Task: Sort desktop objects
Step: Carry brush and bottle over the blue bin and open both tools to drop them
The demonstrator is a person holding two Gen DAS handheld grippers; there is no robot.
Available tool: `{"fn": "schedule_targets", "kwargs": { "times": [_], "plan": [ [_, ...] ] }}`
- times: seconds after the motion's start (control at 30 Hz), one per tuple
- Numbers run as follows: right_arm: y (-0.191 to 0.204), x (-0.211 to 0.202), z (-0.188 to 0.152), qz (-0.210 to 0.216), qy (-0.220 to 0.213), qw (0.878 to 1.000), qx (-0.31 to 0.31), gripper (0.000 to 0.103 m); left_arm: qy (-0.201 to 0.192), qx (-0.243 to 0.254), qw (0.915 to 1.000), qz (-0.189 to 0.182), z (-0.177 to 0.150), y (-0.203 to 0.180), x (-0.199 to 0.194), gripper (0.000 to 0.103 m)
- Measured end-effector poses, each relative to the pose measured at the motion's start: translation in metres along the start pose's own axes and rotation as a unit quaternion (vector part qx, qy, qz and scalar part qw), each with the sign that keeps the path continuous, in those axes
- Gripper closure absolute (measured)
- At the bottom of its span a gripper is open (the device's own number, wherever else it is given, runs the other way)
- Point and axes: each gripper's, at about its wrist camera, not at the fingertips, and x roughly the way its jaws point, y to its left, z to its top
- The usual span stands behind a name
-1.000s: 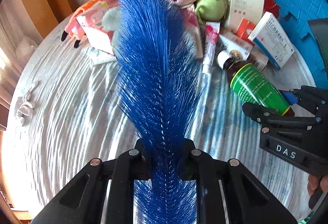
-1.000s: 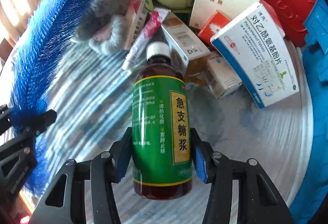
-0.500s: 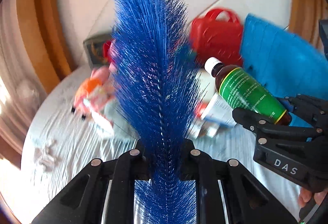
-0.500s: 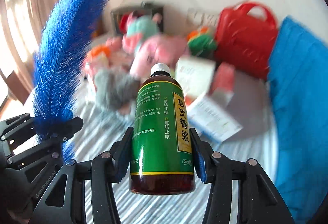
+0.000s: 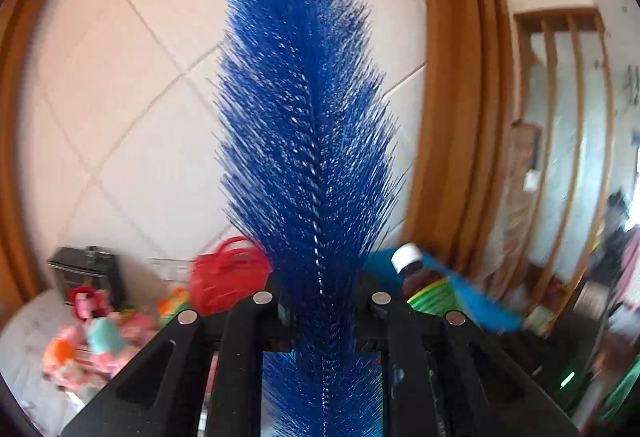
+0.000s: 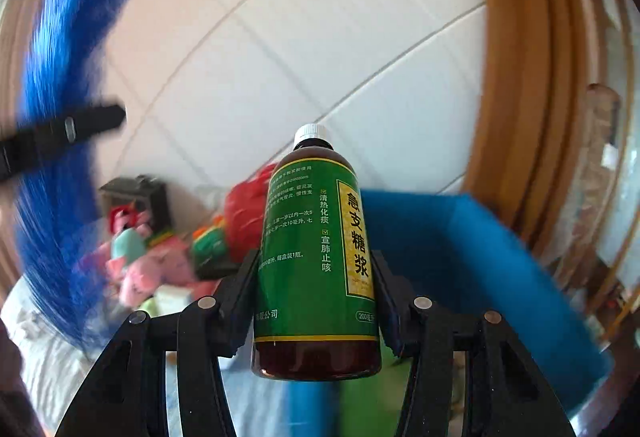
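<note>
My left gripper (image 5: 322, 311) is shut on a long blue bristle brush (image 5: 308, 125), which stands upright high above the table. My right gripper (image 6: 314, 277) is shut on a brown syrup bottle with a green label and white cap (image 6: 316, 257), held upright in the air. In the left wrist view the bottle (image 5: 416, 277) shows just right of the brush. In the right wrist view the brush (image 6: 60, 141) and one finger of the left gripper (image 6: 60, 133) show blurred at the left.
A blue bin (image 6: 480, 269) lies right below the bottle; it also shows in the left wrist view (image 5: 472, 297). A red plastic basket (image 5: 228, 273), a dark box (image 5: 86, 269) and plush toys (image 5: 92, 337) lie on the white table (image 5: 24, 353) by the tiled wall.
Both grippers have lifted and tilted up from the table with the brush and the bottle. The view now shows the wall and the blue bin instead of the medicine boxes.
</note>
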Motion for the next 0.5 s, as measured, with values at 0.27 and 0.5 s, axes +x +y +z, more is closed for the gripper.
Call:
{"fn": "schedule_targets", "kwargs": {
  "times": [0.27,0.5],
  "plan": [
    [-0.136,0.006,-0.011,-0.062,0.014,0.997,0.032,0.052,0.107,-0.006,0.9942,-0.008,-0.023,-0.097,0.101,0.087],
    [-0.181,0.031,-0.044,-0.04,0.055,0.997,0.039,0.052,0.244,0.022,0.9693,0.028,-0.125,-0.133,0.148,0.087]
  ]
}}
